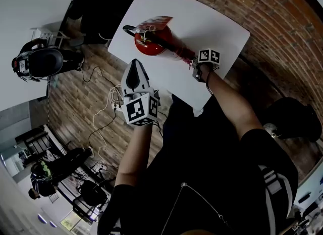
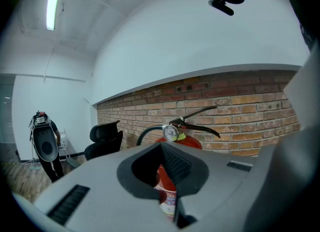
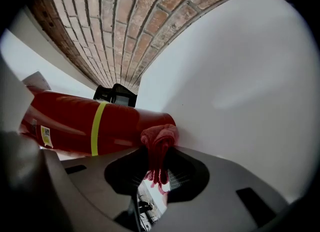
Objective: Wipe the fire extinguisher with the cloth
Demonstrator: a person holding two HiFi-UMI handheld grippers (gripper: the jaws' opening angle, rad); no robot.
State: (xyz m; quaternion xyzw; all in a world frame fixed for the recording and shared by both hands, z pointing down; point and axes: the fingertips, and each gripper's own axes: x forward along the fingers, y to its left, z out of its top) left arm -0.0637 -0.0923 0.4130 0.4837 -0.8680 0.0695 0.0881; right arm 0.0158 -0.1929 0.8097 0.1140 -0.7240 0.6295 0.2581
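A red fire extinguisher (image 1: 150, 42) stands on the white table (image 1: 212, 24). Its gauge (image 2: 170, 132) and black lever show in the left gripper view. My right gripper (image 1: 198, 67) is shut on a red cloth (image 3: 159, 143). The cloth is pressed against the extinguisher's red body (image 3: 70, 121) low down, close to the tabletop and past the yellow band (image 3: 98, 121). My left gripper (image 1: 135, 67) hovers at the table's near edge and points at the extinguisher (image 2: 169, 196). Its jaws are together with nothing in them.
A brick wall (image 2: 240, 106) runs behind the table. A black office chair (image 2: 103, 140) stands to the left. Cables (image 1: 108, 102) lie on the wooden floor beside the table, and a person (image 1: 43, 62) stands further left.
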